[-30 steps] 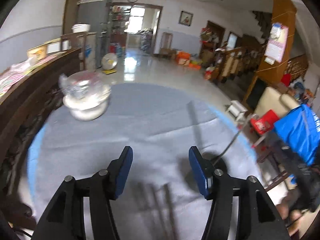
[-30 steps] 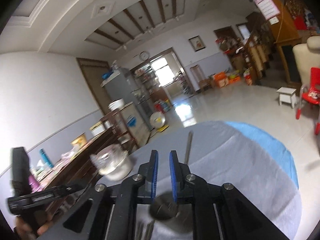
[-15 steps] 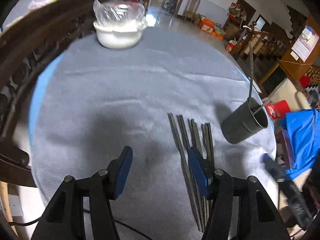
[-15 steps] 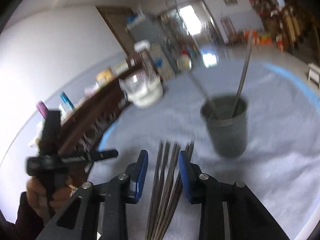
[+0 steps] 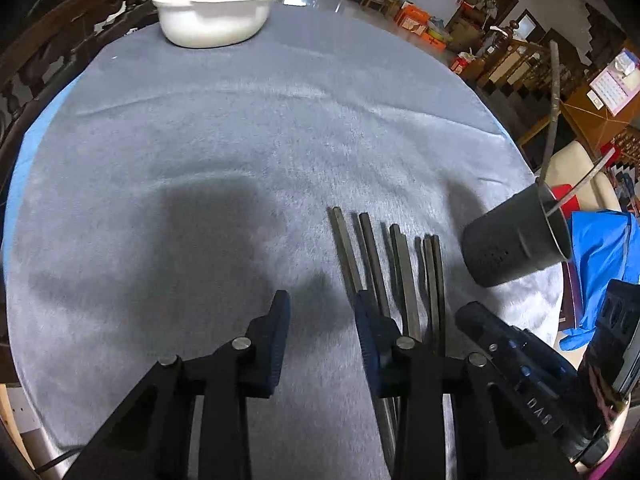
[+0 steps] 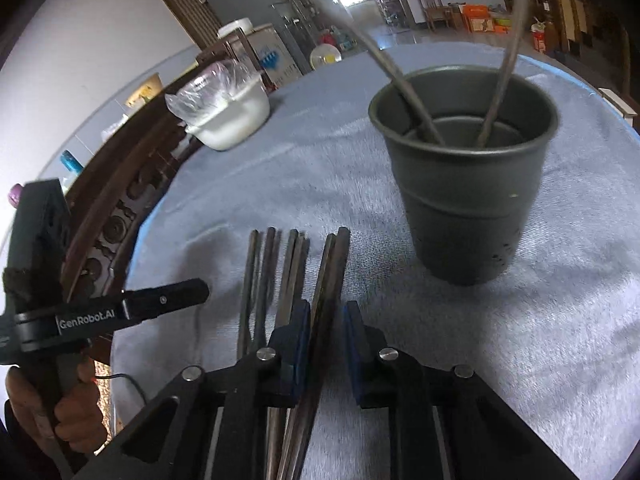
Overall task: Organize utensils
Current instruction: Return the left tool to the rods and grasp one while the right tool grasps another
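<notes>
Two chopsticks [image 6: 496,92] are already stood in the cup [image 6: 468,184]; about eight more [image 6: 296,280] are left flat on the cloth [image 5: 200,160] beside it. The right gripper [image 6: 326,344] is parted around the rightmost one, not yet clamped. The left gripper [image 5: 322,320] is held open and empty.

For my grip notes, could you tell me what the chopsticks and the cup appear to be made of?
Chopsticks: probably metal, a dull grey with faint sheen and square edges.
Cup: seemingly matte dark-grey metal, with a thin rolled rim and soft highlights, though plastic cannot be excluded.
</notes>
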### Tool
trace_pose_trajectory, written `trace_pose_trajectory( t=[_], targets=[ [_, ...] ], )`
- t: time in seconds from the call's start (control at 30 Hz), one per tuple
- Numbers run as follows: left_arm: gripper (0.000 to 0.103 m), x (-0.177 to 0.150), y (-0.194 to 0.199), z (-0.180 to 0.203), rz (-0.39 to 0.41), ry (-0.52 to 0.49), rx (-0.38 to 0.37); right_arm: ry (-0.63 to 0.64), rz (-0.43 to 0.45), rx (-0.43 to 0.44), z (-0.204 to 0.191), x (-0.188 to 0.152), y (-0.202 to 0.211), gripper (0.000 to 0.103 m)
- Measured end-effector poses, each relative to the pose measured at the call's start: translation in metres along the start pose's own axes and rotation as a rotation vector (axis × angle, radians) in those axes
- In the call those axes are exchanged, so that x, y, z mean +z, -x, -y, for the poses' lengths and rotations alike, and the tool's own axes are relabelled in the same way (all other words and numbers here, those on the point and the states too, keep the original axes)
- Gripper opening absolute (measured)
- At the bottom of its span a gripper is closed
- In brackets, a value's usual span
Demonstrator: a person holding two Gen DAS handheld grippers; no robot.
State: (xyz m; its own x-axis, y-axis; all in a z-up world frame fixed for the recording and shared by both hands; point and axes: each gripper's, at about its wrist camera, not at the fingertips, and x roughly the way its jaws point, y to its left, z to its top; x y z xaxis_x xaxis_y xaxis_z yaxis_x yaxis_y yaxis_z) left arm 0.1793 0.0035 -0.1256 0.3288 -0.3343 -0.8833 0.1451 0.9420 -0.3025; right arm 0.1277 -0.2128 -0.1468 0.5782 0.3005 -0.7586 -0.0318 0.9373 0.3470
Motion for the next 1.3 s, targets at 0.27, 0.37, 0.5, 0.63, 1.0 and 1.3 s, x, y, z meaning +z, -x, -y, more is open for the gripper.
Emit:
trace_pose_trajectory(
  t=[0.27,0.37,0.5,0.63,1.0,1.3],
  targets=[
    [0.031,0.009,-0.022,0.007,-0.029,-0.029,0.019,0.009,-0.029,-0.049,-0.001,0.008,-0.016,0.018],
    [0.018,0.01,-0.028,0.009,-0.044,-0.043,0.025,0.02,-0.041,-0.066,-0.003,0.01,-0.017,0.018],
    [0.009,0.007,-0.032,0.016,-0.04,-0.118,0.062,0.021,-0.057,-0.097,-0.002,0.011,-0.014,0.017],
    [0.007,0.002,-0.031,0.017,-0.059,-0.187,0.057,0.044,-0.082,-0.137,-0.003,0.01,-0.01,0.016],
    [0.012,0.022,-0.02,0.005,-0.052,-0.073,-0.049,-0.038,-0.099,-0.141,0.003,0.022,-0.025,0.017],
    [0.019,0.036,-0.046,0.015,-0.083,-0.043,0.017,-0.02,-0.095,-0.156,-0.001,0.024,-0.027,0.017]
  ],
)
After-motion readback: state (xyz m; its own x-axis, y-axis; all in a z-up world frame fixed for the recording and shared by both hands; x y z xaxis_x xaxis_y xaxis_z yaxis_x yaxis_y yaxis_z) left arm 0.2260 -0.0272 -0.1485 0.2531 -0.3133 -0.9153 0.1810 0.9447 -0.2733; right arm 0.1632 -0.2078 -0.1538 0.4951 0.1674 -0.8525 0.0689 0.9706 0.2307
